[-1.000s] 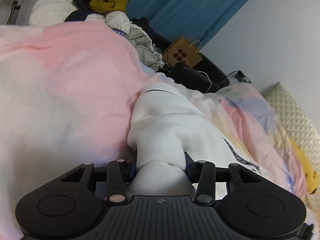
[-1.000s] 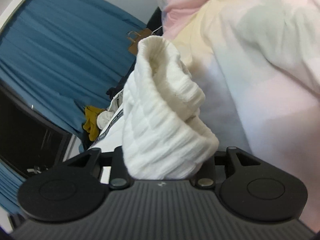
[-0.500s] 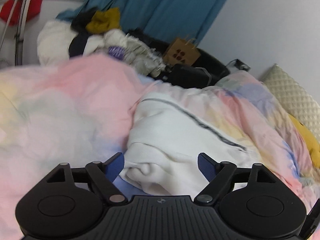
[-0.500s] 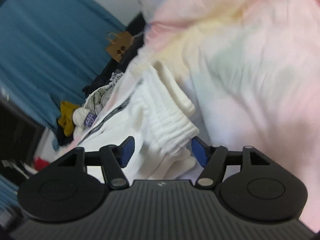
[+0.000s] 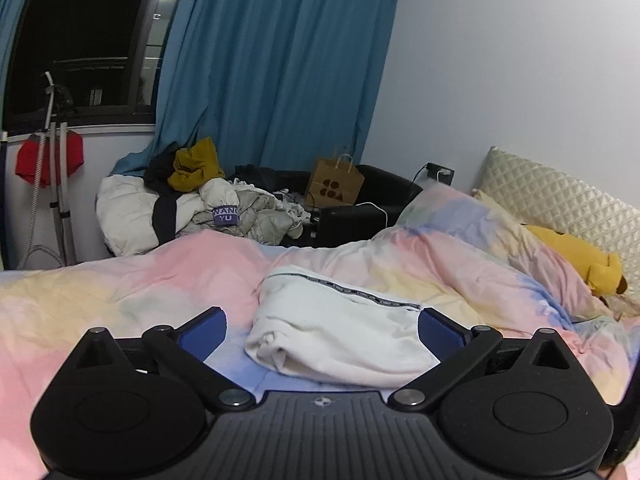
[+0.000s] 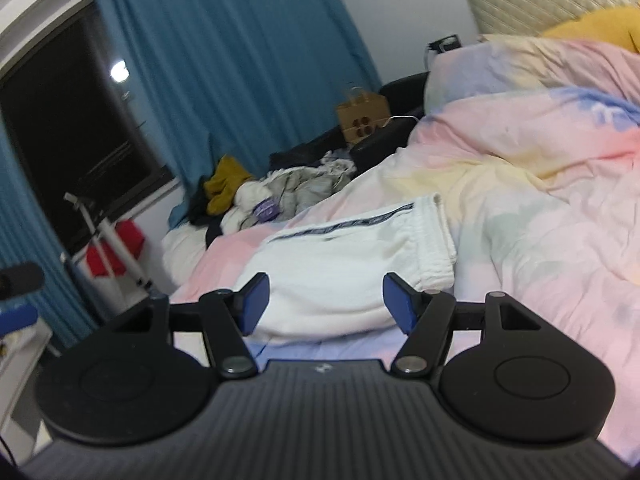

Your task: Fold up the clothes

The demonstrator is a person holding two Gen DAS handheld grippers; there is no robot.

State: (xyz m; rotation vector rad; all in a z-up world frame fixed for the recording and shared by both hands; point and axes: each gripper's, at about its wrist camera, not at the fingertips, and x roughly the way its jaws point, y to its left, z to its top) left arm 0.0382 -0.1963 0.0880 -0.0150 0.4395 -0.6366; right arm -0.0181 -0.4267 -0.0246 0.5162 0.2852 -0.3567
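Pastel duvet [image 5: 120,288]: covers the bed; landmark for all entries. 
Laundry heap [image 5: 224,212]: beyond the duvet's far edge, under the blue curtain [image 5: 280,60]; probably the unfolded stock. 
White garment [image 5: 340,332]: folded bundle on the duvet's middle, striped trim along its far side, long axis running across both views. 
Left gripper [image 5: 320,332]: jaws have just been opening, now widest, nothing between them; bundle just ahead, below. 
Right gripper [image 6: 326,304]: jaws moderately apart, empty; neither hand clearly nearer.
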